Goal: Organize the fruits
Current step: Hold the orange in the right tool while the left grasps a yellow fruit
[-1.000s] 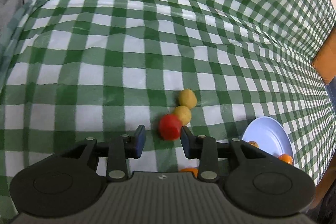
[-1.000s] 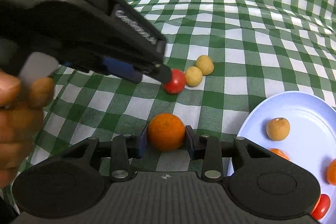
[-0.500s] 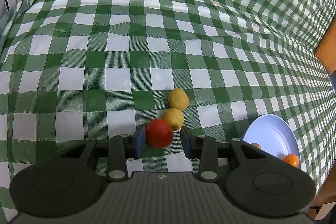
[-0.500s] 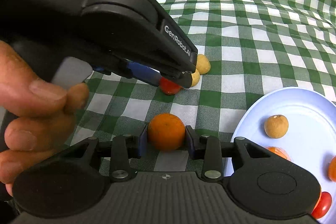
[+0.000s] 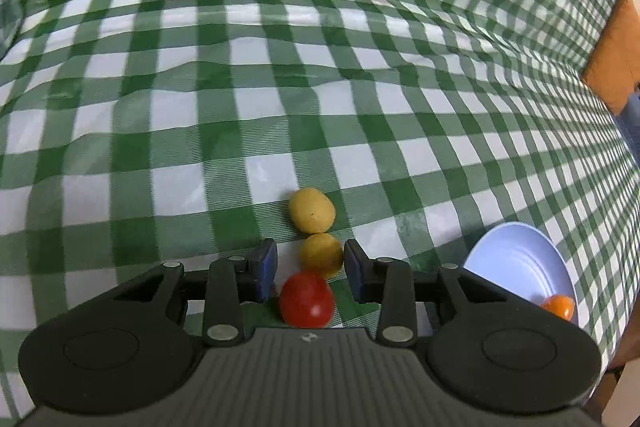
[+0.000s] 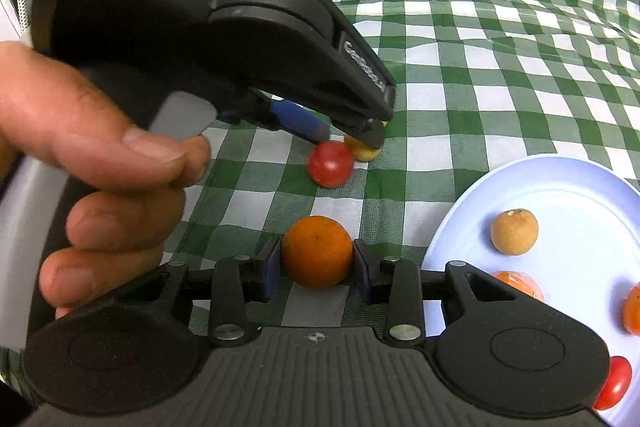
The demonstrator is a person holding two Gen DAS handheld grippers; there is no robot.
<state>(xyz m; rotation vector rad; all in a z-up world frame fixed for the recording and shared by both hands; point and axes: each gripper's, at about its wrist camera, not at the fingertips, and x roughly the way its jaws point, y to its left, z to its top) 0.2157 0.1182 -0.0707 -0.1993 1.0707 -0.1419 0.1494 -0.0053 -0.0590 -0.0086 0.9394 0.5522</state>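
My left gripper (image 5: 310,259) is open and low over a row of small fruits on the green checked cloth. A yellow fruit (image 5: 322,255) lies between its blue pads, with the right pad close beside it. A red tomato (image 5: 307,299) sits just behind the pads, and a second yellow fruit (image 5: 312,209) lies beyond them. In the right wrist view a hand holds the left gripper (image 6: 348,137) over the tomato (image 6: 330,163) and the yellow fruit (image 6: 364,151). My right gripper (image 6: 317,259) is shut on an orange (image 6: 316,251), left of the pale blue plate (image 6: 560,183).
The plate (image 5: 516,259) holds a tan round fruit (image 6: 514,231), orange fruits (image 6: 520,285) and a red tomato (image 6: 612,385) at its near edge. The cloth (image 5: 280,87) is wrinkled and stretches far back. A brown surface (image 5: 612,59) shows at the right edge.
My left gripper moved forward and down over the fruits, so the tomato slid from ahead of the fingertips to behind them. The right gripper kept still with the orange.
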